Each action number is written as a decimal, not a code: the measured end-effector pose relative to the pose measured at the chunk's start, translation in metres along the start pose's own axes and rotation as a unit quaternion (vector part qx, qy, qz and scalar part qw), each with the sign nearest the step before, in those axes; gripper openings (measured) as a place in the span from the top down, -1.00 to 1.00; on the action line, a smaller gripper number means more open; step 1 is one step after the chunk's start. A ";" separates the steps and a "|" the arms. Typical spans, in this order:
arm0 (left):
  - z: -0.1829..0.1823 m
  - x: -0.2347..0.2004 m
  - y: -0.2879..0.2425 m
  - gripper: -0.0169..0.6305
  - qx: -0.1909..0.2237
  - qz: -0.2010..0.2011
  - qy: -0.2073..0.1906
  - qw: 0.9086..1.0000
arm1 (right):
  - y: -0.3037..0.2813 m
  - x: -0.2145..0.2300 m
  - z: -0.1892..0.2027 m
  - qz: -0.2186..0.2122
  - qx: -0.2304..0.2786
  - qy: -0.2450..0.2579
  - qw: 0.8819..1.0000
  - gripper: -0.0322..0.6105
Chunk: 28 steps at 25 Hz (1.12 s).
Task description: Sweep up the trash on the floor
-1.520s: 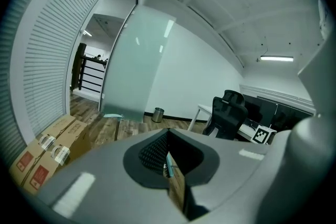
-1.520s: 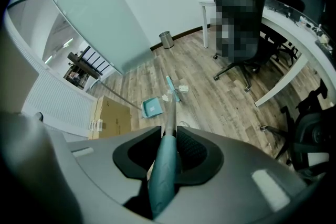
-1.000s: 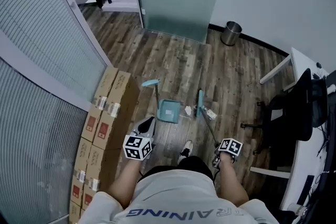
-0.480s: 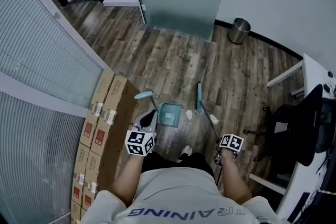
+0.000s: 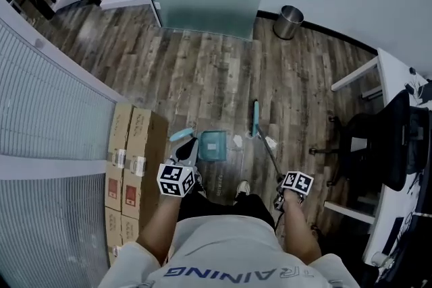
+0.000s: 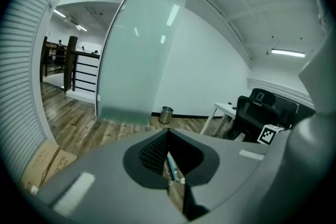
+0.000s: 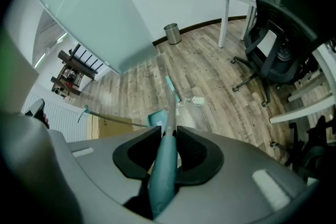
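The right hand-held gripper [image 7: 169, 131] is pinched on the teal sleeve of the broom handle [image 7: 164, 165]. From there the shaft runs down and away to the broom head [image 5: 256, 119], which rests on the wood floor [image 5: 202, 77]. The left hand-held gripper [image 6: 168, 134] has its jaws pressed together, and I can see nothing between them.

The trash is two small white scraps. One scrap [image 5: 237, 141] lies between the broom head and the teal dustpan [image 5: 213, 145]. The other scrap [image 5: 270, 142] sits just beside the broom shaft, on the side away from the pan.

They look like crumpled paper to me: almost weightless and likely to skip or flutter under a hard stroke, so short, soft drags toward the pan should suit them.

The broom looks light and stiff in the shaft. Held this high up it is a long lever, though, so a small turn of the wrist will swing the head wide.

The dustpan seems to be thin plastic and would probably slide on the smooth boards when the broom pushes against it. Its thin upright handle ends in a teal grip [image 5: 181, 135] near the left gripper, and that looks like the place to hold it steady.
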<state>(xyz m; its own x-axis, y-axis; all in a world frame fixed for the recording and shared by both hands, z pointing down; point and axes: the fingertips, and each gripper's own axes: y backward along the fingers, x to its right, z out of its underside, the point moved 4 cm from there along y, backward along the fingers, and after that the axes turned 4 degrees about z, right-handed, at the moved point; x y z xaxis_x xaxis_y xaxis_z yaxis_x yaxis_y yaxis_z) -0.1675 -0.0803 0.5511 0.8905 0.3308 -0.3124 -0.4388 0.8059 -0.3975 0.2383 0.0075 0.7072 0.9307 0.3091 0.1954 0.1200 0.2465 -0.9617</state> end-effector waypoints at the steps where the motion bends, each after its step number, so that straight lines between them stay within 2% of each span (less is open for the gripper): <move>1: -0.003 -0.009 -0.001 0.94 -0.004 0.008 -0.005 1.000 | 0.001 -0.005 0.005 0.006 0.002 -0.009 1.000 0.57; 8: -0.002 -0.076 0.005 0.94 -0.038 0.018 -0.023 0.999 | -0.001 -0.025 0.032 0.027 0.006 -0.052 0.998 0.57; 10: 0.006 -0.091 0.002 0.94 -0.066 0.023 -0.031 0.997 | -0.002 -0.025 0.035 0.030 0.004 -0.055 0.998 0.57; 12: 0.019 -0.102 -0.005 0.93 -0.116 0.030 -0.070 0.990 | -0.003 -0.023 0.037 0.031 0.001 -0.056 0.998 0.57; 15: 0.039 -0.111 -0.019 0.61 -0.203 0.061 -0.159 0.964 | -0.005 -0.021 0.041 0.029 -0.005 -0.062 0.998 0.57; 18: 0.052 -0.115 -0.036 0.58 -0.252 0.080 -0.221 0.939 | -0.005 -0.016 0.043 0.028 -0.005 -0.063 0.998 0.57; 21: 0.069 -0.116 -0.055 0.51 -0.302 0.101 -0.253 0.914 | -0.006 -0.013 0.044 0.033 -0.008 -0.058 0.998 0.57; 25: 0.097 -0.121 -0.078 0.36 -0.383 0.115 -0.285 0.871 | -0.008 -0.008 0.049 0.041 -0.016 -0.056 0.997 0.57; 26: 0.102 -0.123 -0.084 0.35 -0.398 0.114 -0.288 0.864 | -0.009 -0.007 0.050 0.043 -0.018 -0.055 0.997 0.57; 28: 0.110 -0.125 -0.093 0.36 -0.416 0.116 -0.288 0.854 | -0.011 -0.004 0.051 0.050 -0.022 -0.052 0.997 0.57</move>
<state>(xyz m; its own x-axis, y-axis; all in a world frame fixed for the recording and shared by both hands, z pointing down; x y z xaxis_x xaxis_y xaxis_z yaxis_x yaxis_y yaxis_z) -0.2251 -0.1429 0.7220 0.5733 0.8149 -0.0846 -0.3314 0.1361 -0.9336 0.2158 0.0500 0.7272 0.8985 0.4235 0.1157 0.0463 0.1706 -0.9843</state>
